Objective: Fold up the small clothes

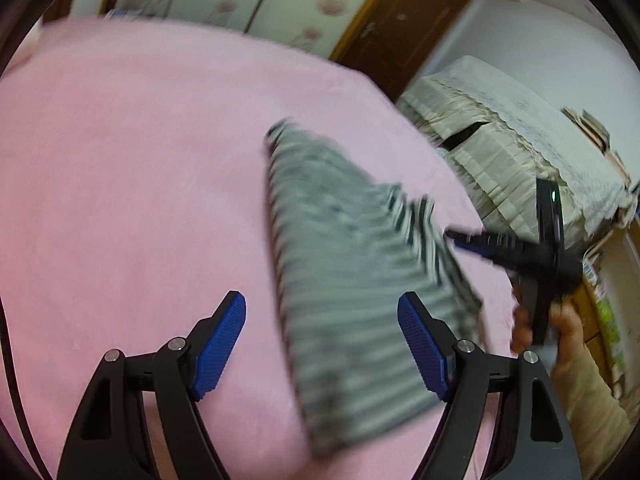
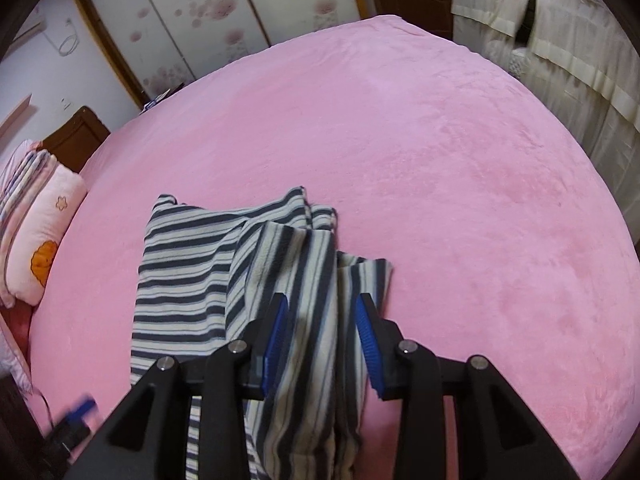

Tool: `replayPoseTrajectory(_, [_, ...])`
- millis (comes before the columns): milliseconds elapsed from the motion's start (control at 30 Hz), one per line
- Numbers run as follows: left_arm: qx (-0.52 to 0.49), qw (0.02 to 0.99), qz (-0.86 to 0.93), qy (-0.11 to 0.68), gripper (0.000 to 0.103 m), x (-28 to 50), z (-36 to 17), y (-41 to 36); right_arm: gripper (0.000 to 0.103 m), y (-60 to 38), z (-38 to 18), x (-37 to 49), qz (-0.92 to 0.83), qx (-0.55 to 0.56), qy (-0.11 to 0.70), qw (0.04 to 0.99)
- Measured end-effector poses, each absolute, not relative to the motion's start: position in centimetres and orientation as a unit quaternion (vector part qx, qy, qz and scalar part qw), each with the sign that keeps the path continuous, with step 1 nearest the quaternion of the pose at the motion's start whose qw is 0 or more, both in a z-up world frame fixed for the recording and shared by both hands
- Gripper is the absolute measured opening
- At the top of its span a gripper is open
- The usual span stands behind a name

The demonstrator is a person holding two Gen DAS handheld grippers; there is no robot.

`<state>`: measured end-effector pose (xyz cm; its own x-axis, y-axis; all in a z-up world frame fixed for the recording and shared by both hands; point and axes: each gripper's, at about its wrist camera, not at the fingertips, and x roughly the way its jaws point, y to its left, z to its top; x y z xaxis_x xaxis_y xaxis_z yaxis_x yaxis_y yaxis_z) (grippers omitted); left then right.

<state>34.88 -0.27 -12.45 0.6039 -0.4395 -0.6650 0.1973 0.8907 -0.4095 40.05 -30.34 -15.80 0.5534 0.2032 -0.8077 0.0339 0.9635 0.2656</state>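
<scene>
A striped dark-and-white garment (image 2: 184, 272) lies on the pink bed (image 2: 440, 140), with one folded strip running toward the camera. My right gripper (image 2: 322, 300) points down over that strip; its jaws stand partly apart with the strip between them, and the blue pads do not clearly press on it. In the blurred left wrist view the garment (image 1: 332, 240) lies slantwise on the bed (image 1: 120, 160). My left gripper (image 1: 322, 300) hovers wide open above its near end and holds nothing. A hand (image 1: 560, 332) holds the right gripper (image 1: 452, 236) at the garment's right edge.
Pillows (image 2: 44, 220) are stacked at the bed's left side. Floral wardrobe doors (image 2: 208, 12) and a brown door (image 1: 400, 28) stand beyond the bed. Cream cloth-covered furniture (image 2: 560, 40) stands close to its right edge.
</scene>
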Motion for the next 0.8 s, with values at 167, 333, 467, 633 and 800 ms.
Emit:
replayPoseTrajectory(167, [-0.088,0.898,-0.153,0.403,0.08,42.9,-11.8,-3.1,0.036,-30.0,-16.3,41.3,0.057,0.116,0.476,0.87])
replayPoseTrajectory(333, [-0.107,0.879,-0.121,0.449,0.08,49.8,-14.0,-3.4,0.036,-30.5,-17.2,43.5,0.063,0.125,0.483,0.864])
replayPoseTrajectory(467, [-0.112,0.859,-0.106,0.489,0.079,52.2,-16.2,-4.1,0.006,-30.4,-17.8,44.2,0.086,0.129,0.482,0.862])
replayPoseTrajectory(633, [-0.071,0.855,-0.076,0.508,0.075,53.0,-18.7,-5.3,0.005,-32.0,-17.4,42.1,0.074,0.157,0.428,0.887])
replayPoseTrajectory(800, [-0.065,0.861,-0.072,0.5,0.075,53.1,-19.4,-5.0,0.0,-33.6,-19.8,42.3,0.035,0.164,0.446,0.879])
